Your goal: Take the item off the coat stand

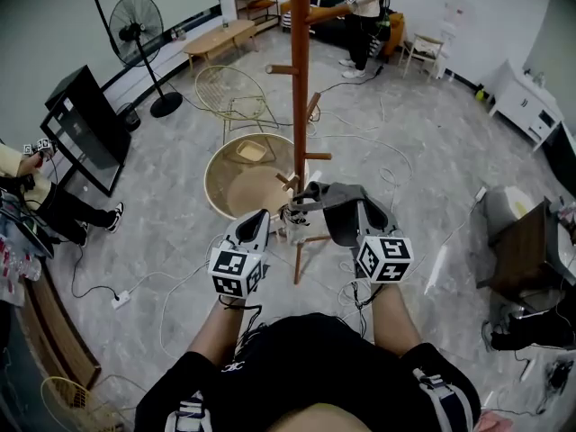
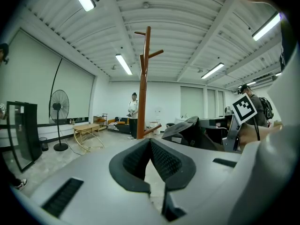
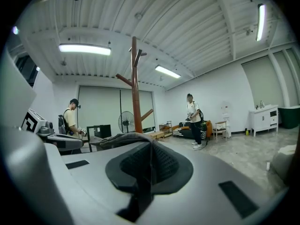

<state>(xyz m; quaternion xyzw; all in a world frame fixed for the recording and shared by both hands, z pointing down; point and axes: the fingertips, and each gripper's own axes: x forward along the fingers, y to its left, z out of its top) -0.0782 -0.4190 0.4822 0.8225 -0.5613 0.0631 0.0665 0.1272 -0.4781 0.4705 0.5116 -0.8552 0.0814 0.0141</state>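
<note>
A tall brown wooden coat stand [image 1: 300, 79] with short pegs rises in the middle of the room, just ahead of both grippers. A grey fabric item [image 1: 326, 193] hangs in the air beside the pole's lower pegs. My right gripper [image 1: 353, 207] is at its right end, jaws shut on its edge. In the right gripper view the grey fabric [image 3: 119, 138] lies just past the closed pads [image 3: 159, 161], left of the stand [image 3: 136, 88]. My left gripper [image 1: 256, 216] is shut and holds nothing. Its own view shows the stand [image 2: 143, 78] and the grey item [image 2: 185, 128] to its right.
A round wicker chair [image 1: 225, 187] sits on the floor left of the stand's base, with a wire chair [image 1: 229, 93] behind it. A fan [image 1: 135, 34] and a black screen [image 1: 81, 124] stand at the left. A person [image 1: 362, 16] stands behind. Cables trail over the floor.
</note>
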